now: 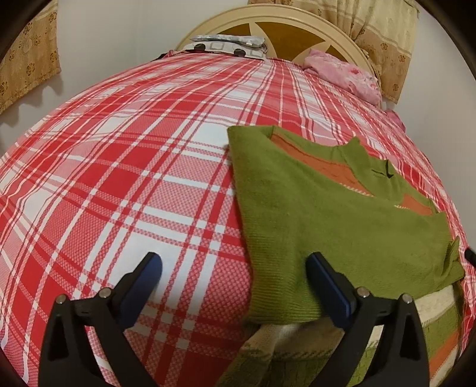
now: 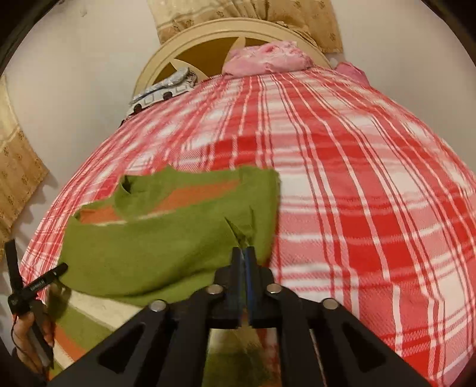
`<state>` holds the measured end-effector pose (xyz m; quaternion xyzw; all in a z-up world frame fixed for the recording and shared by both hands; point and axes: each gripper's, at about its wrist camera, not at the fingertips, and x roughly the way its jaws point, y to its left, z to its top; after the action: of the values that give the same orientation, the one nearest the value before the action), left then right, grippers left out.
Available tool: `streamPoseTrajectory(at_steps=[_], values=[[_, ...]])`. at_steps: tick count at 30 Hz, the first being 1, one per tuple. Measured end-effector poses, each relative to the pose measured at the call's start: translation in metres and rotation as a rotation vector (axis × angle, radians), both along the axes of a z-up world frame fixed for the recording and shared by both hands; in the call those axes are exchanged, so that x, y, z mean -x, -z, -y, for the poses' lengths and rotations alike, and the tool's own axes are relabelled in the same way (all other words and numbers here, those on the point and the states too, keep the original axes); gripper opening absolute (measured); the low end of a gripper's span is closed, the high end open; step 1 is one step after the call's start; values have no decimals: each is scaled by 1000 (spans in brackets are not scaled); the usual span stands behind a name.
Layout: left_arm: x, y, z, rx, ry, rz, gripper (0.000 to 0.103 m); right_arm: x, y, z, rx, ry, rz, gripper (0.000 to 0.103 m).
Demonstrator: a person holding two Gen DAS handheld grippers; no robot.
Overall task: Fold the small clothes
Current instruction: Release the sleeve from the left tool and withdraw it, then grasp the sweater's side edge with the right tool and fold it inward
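Observation:
A green knit garment with orange and cream stripes lies partly folded on the red and white plaid bed cover, near its front edge. My left gripper stands wide open over the garment's left edge. One finger hangs above the green cloth and the other above the bare cover, with nothing pinched. In the right wrist view the same garment sits left of centre. My right gripper has its jaws almost together at the garment's right edge, where a small ridge of green cloth runs up into the tips.
A pink crumpled cloth and a grey patterned pillow lie by the cream headboard. Gold curtains hang behind. A hand holding the other gripper shows at the lower left of the right wrist view.

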<state>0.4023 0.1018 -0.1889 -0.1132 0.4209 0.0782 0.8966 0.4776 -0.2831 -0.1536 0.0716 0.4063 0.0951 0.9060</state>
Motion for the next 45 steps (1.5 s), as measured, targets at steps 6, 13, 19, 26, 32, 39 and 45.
streamPoseTrajectory(at_steps=[6, 13, 19, 26, 32, 39, 45], values=[[-2, 2, -1, -3, -1, -7, 103, -22, -2, -26, 1, -54, -11, 84], [-4, 3, -3, 7, 0, -5, 103, -31, 17, -23, 17, -12, -59, 3], [-3, 3, -4, 17, 8, 1, 103, 2, 13, -16, 81, -18, 13, 2], [-1, 3, -1, 30, 32, 2, 103, 6, 22, -6, 92, 29, 12, 2], [-4, 4, 4, -16, 33, -23, 103, 6, 19, -13, 131, 3, 1, 8], [-4, 4, 4, -15, 33, -22, 103, 20, -9, -48, 170, -86, 104, 68], [-4, 4, 4, -14, 33, -22, 103, 0, 22, -77, 147, -183, -21, 68]])
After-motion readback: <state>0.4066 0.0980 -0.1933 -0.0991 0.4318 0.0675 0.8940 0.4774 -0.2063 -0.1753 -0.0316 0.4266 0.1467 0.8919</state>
